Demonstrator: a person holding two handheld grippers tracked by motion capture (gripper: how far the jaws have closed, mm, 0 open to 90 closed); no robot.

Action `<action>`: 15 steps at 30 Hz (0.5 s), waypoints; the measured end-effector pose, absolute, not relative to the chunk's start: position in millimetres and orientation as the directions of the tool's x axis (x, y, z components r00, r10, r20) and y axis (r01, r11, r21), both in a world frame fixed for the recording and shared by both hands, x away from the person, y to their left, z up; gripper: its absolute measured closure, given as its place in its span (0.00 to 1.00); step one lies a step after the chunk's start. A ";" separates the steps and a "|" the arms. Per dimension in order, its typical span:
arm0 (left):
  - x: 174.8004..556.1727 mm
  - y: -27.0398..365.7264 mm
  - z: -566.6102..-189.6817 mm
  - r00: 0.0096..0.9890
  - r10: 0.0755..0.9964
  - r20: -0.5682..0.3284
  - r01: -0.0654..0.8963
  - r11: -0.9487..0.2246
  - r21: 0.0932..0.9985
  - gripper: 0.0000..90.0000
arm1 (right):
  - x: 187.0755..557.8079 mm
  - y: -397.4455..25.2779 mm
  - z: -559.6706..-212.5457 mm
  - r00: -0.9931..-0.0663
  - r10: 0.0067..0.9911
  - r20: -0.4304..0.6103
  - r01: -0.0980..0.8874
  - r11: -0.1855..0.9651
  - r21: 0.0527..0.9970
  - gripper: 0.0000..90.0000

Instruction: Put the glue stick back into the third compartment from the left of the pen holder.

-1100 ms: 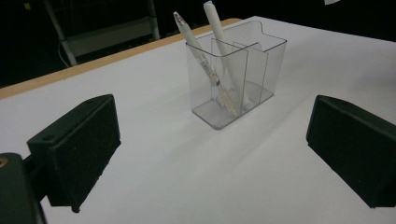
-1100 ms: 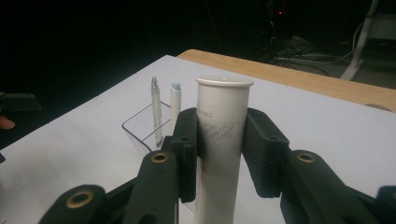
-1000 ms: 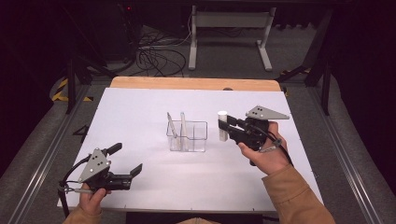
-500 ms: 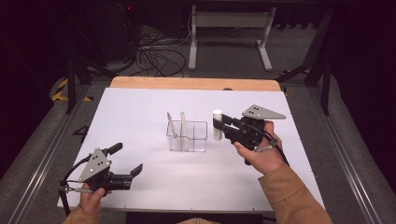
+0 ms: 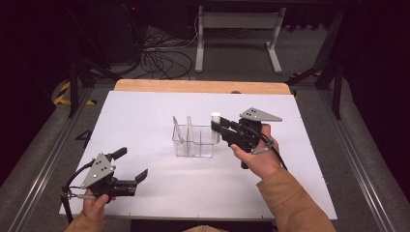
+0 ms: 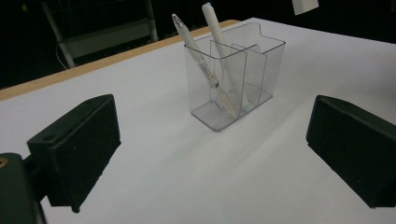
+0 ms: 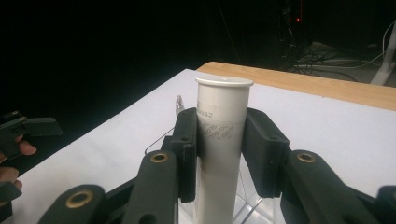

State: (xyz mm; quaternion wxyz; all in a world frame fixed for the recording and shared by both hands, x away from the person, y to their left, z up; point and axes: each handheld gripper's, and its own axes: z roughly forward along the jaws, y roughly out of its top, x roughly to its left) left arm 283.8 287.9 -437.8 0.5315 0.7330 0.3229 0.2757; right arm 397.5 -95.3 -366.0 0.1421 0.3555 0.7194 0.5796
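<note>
A clear plastic organizer [image 5: 193, 141] [image 6: 233, 84] with compartments stands mid-table, holding two white pens [image 5: 188, 130] [image 6: 212, 37] that lean in its left section. My right gripper [image 5: 217, 129] [image 7: 219, 140] is shut on a white cylindrical tube [image 5: 215, 124] [image 7: 219, 154], held upright at the organizer's right end, its lower part over or in the right compartment. My left gripper [image 5: 130, 166] [image 6: 210, 154] rests open near the table's front left, its jaws wide apart and bare, pointed toward the organizer.
The white table sheet [image 5: 145, 111] has a wooden far edge [image 5: 203, 87]. Beyond it on the floor are cables [image 5: 159, 58] and a metal stand [image 5: 237, 29]. Bare sheet lies between the left gripper and the organizer.
The right gripper has carried the white tube leftward, from beside the organizer to its right end. The left gripper has stayed put.
</note>
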 end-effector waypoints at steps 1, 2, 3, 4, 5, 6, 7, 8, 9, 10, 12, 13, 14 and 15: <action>283.8 287.8 -437.8 0.640 0.766 0.061 0.180 -0.227 0.957 0.04 | 398.6 -93.9 -366.9 -0.706 0.676 0.209 0.347 0.073 0.935 0.75; 283.9 287.8 -437.8 0.639 0.767 0.061 0.181 -0.227 0.957 0.04 | 399.6 -92.6 -367.9 -0.705 0.678 0.209 0.348 0.073 0.935 0.75; 283.8 287.7 -437.8 0.638 0.767 0.061 0.181 -0.227 0.957 0.04 | 400.1 -91.6 -368.5 -0.703 0.679 0.212 0.351 0.073 0.933 0.75; 283.8 287.7 -437.8 0.638 0.767 0.061 0.181 -0.227 0.957 0.04 | 401.5 -90.1 -369.9 -0.702 0.680 0.211 0.351 0.073 0.934 0.75; 283.9 287.7 -437.7 0.639 0.767 0.061 0.181 -0.227 0.957 0.04 | 402.4 -88.8 -370.9 -0.700 0.682 0.211 0.352 0.073 0.933 0.75; 283.9 287.7 -437.7 0.639 0.767 0.060 0.181 -0.226 0.957 0.04 | 403.1 -87.5 -371.8 -0.697 0.686 0.211 0.355 0.074 0.932 0.75; 284.0 287.6 -437.8 0.638 0.768 0.060 0.182 -0.226 0.957 0.04 | 404.0 -86.2 -372.9 -0.696 0.688 0.207 0.353 0.076 0.932 0.75; 284.3 287.7 -437.8 0.640 0.766 0.062 0.181 -0.228 0.957 0.04 | 404.8 -84.9 -374.1 -0.693 0.691 0.207 0.354 0.076 0.932 0.75; 284.3 287.7 -437.8 0.640 0.766 0.062 0.181 -0.228 0.957 0.04 | 405.3 -83.5 -375.2 -0.688 0.695 0.207 0.358 0.076 0.931 0.75; 284.4 287.6 -437.7 0.640 0.766 0.062 0.180 -0.228 0.957 0.04 | 406.1 -82.1 -376.3 -0.687 0.698 0.202 0.355 0.079 0.931 0.75; 284.5 287.5 -437.7 0.640 0.765 0.063 0.180 -0.229 0.957 0.04 | 407.2 -79.5 -378.5 -0.681 0.705 0.197 0.354 0.082 0.931 0.75; 284.6 287.4 -437.7 0.641 0.765 0.063 0.180 -0.229 0.957 0.04 | 407.9 -78.3 -379.5 -0.679 0.709 0.190 0.349 0.085 0.933 0.75; 284.7 287.4 -437.7 0.641 0.765 0.063 0.180 -0.229 0.957 0.04 | 408.3 -77.0 -380.5 -0.677 0.712 0.187 0.348 0.086 0.934 0.75; 284.8 287.4 -437.7 0.641 0.765 0.062 0.180 -0.228 0.957 0.04 | 408.8 -75.7 -381.5 -0.676 0.715 0.180 0.344 0.090 0.935 0.75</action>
